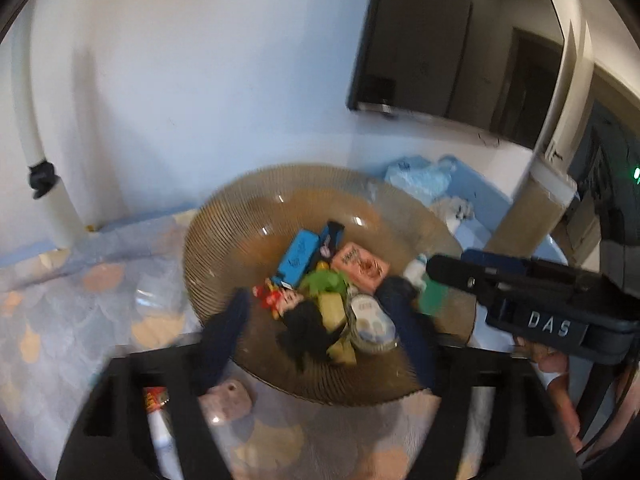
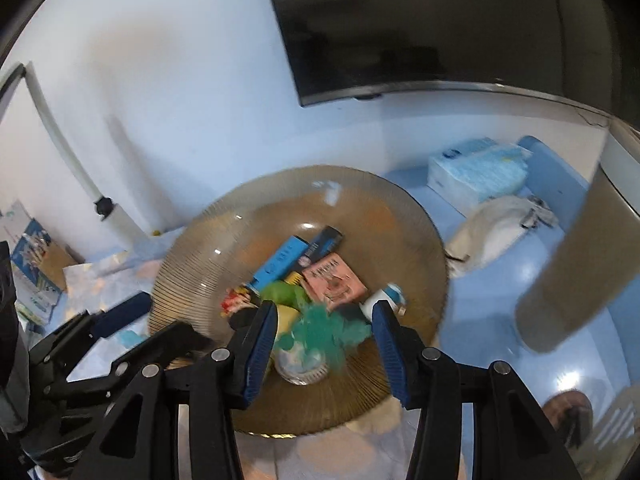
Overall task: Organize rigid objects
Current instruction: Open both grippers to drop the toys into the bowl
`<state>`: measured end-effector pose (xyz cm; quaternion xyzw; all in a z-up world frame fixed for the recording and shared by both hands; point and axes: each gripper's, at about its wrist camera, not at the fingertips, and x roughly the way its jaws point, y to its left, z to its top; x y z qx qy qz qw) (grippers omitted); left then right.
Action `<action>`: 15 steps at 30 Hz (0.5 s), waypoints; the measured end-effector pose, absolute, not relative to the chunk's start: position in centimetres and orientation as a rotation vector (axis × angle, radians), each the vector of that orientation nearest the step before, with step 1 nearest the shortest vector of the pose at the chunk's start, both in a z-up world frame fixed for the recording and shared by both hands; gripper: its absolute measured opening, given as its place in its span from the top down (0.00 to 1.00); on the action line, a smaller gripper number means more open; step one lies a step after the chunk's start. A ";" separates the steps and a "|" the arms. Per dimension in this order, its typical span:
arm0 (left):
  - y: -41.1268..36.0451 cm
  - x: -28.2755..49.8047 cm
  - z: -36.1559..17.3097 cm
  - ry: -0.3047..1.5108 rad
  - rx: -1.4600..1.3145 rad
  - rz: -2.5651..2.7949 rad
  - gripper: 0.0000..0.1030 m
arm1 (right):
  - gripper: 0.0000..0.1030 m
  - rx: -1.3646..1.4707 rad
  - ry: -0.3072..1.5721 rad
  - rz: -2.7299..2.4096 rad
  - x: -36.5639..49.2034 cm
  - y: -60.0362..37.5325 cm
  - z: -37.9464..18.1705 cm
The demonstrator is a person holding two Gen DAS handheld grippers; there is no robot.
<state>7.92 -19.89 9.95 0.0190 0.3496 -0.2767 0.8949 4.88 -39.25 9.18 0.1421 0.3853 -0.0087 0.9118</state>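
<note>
Motion blur smears both views, so the small things are hard to read. Nearest the left camera, a pink object (image 1: 227, 399) and a white tube (image 1: 162, 436) lie partly hidden behind the left claw (image 1: 320, 312), whose fingers stand wide apart, pressing on nothing. The right claw (image 2: 326, 332) is part open; a blurred green thing (image 2: 328, 330) sits between its pads, contact unclear. Beyond, the bowl (image 2: 192, 264) holds a blue box (image 2: 280, 262), a pink box (image 2: 334, 282) and a jar (image 1: 370, 324). A dark screen (image 2: 420, 20) hangs farthest.
</note>
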 end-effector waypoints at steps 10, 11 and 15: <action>-12.6 3.7 13.5 0.663 -0.021 -0.501 0.17 | 0.45 0.300 0.770 0.019 1.6 -37.7 10.8; -11.6 2.9 14.0 0.656 -0.032 -0.502 0.17 | 0.45 0.289 0.763 0.034 1.0 -36.8 11.3; -7.2 -0.1 15.2 0.628 -0.071 -0.452 0.17 | 0.45 0.276 0.749 0.119 -0.8 -33.5 12.5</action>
